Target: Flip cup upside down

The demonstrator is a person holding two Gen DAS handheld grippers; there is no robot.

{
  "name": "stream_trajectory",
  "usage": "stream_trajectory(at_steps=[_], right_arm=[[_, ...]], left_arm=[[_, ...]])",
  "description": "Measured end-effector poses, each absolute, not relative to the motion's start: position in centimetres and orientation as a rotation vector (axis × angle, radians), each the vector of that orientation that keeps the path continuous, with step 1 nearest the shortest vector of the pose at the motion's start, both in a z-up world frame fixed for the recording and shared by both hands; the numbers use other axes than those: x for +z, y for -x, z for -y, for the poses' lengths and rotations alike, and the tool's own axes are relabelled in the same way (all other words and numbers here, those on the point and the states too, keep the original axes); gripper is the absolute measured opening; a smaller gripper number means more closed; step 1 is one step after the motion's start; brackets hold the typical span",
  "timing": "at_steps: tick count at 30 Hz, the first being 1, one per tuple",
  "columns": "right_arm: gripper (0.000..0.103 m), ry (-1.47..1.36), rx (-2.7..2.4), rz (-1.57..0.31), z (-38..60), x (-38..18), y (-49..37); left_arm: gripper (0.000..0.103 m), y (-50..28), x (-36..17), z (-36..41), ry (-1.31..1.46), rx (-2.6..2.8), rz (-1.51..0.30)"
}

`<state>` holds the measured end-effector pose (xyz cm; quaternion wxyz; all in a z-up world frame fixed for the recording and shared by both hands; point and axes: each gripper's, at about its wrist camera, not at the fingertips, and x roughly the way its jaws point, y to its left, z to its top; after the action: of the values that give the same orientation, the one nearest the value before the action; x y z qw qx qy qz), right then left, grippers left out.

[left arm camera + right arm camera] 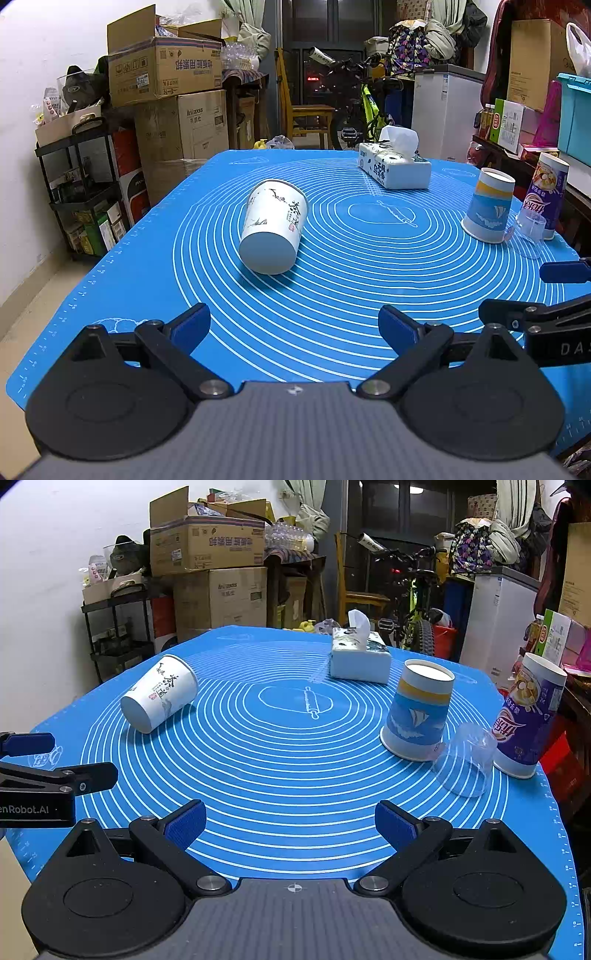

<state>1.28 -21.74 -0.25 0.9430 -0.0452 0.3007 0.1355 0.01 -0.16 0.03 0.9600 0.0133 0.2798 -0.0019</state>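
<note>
Because both claws hang back at the worktop's [332, 295] near edge, the white cup [272, 227] lies untouched on its side at eleven o'clock of the left claw [294, 326], which stands spread and empty; the right claw [290, 825] likewise.

A blue mat [280, 775] with white rings covers the table, and on it sit a tissue box [360, 661] at the far side, an upside-down blue sailboat cup [419, 714], a clear plastic cup [467, 764] lying just beside it, and a tall purple cup [528, 716] at the right edge.
</note>
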Motion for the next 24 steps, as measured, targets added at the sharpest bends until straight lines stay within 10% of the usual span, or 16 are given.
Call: stream_trajectory(at_steps=[24], right_arm=[[0.098, 0.084, 0.275, -0.620, 21.77, -0.26, -1.29]], left_arm=[[0.097, -0.42, -0.28, 0.28, -0.029, -0.004, -0.563]])
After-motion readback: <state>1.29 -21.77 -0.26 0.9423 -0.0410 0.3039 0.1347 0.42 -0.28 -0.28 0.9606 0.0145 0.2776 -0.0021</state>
